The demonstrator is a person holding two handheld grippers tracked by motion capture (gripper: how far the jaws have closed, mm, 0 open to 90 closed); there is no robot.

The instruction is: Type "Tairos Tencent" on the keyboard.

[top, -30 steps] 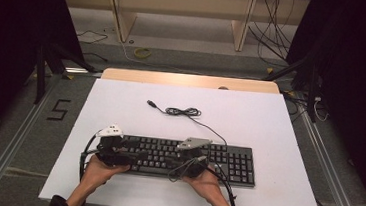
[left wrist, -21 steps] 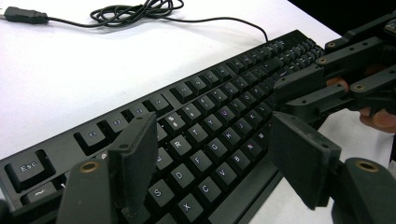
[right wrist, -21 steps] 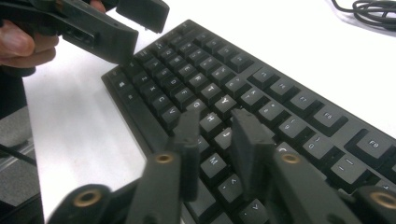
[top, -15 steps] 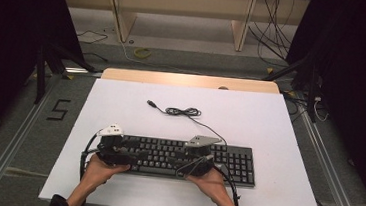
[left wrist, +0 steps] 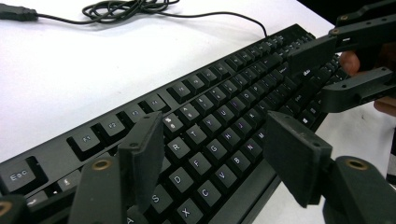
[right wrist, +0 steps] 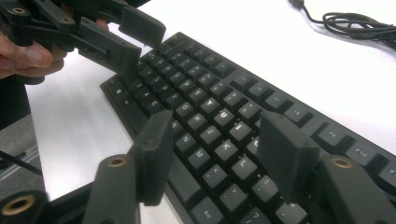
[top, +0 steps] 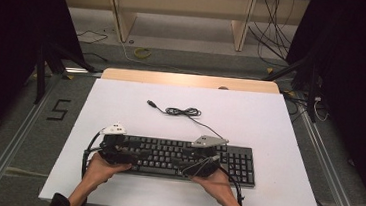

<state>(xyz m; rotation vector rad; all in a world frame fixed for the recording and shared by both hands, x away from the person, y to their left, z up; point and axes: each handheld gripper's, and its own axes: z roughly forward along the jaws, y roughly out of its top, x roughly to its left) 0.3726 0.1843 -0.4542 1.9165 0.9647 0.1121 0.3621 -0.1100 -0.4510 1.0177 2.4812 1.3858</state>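
Black keyboard (top: 186, 158) lies near the table's (top: 270, 120) near edge, its cable (top: 182, 111) coiled farther off; left gripper (left wrist: 212, 161) over its left end, jaws apart, just been closing slightly; right gripper (right wrist: 215, 154) over mid-right keys, jaws just opening, gripping nothing.

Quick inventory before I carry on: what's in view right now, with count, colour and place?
keyboard: one, black, near edge of the table, under both grippers
cable: one, black, coiled loosely behind the keyboard, plug end lying free to the left
table: one, white top, wooden strip along the far edge
left gripper: one, black, fingers apart over the keyboard's left end, nothing between them
right gripper: one, black, fingers just opened over the middle keys, nothing between them
hands: two, one holding each gripper
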